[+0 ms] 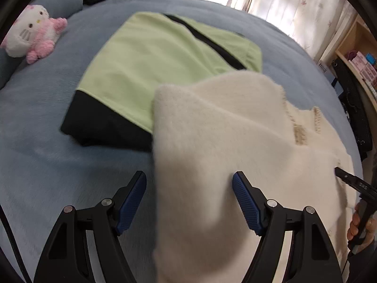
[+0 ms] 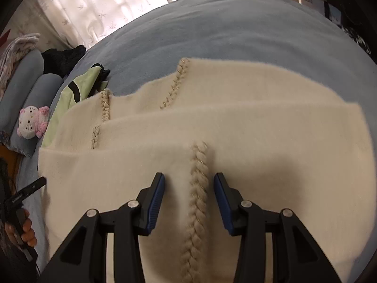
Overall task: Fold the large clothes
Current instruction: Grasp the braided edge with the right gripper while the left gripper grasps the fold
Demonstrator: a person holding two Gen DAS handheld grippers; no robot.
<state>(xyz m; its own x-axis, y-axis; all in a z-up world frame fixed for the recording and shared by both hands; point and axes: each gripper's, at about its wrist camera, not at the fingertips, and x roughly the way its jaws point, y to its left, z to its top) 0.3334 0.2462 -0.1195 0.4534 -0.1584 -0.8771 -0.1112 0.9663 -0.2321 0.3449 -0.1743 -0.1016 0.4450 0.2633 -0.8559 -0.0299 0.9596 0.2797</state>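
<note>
Both tongs (image 1: pixel 189 179) (image 2: pixel 189 180) released over cream sweater (image 2: pixel 235 127); no legible writing.

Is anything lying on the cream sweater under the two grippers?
Nothing visible lies on the cream sweater. The right gripper and the left gripper both hang open right over its bare surface. The green garment lies beside it, partly under its edge.

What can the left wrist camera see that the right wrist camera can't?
Only the left wrist view shows the shelf with boxes and the green garment's black hem. Only the right wrist view shows the long braided trim running between the open right gripper. Both show the cream sweater, the green garment, the pink-and-white plush cat and the blue bed cover.
</note>
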